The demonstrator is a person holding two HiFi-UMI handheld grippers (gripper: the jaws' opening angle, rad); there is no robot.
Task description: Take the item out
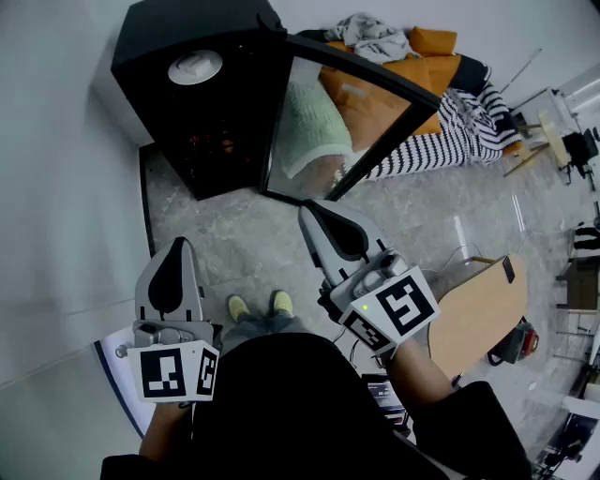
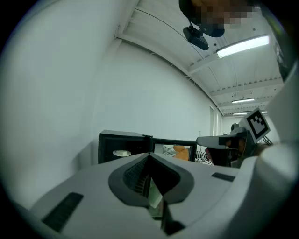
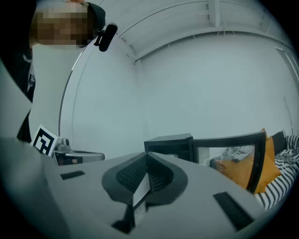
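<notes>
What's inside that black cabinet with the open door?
A white round dish sits on an upper level inside the black cabinet. Below it the interior is too dark to tell whether anything else is there.

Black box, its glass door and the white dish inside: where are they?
Black box [image 1: 150, 47], head view, on its outer casing.
Glass door [image 1: 314, 131], head view, on the pane.
White dish [image 1: 195, 67], head view, on its middle.
</notes>
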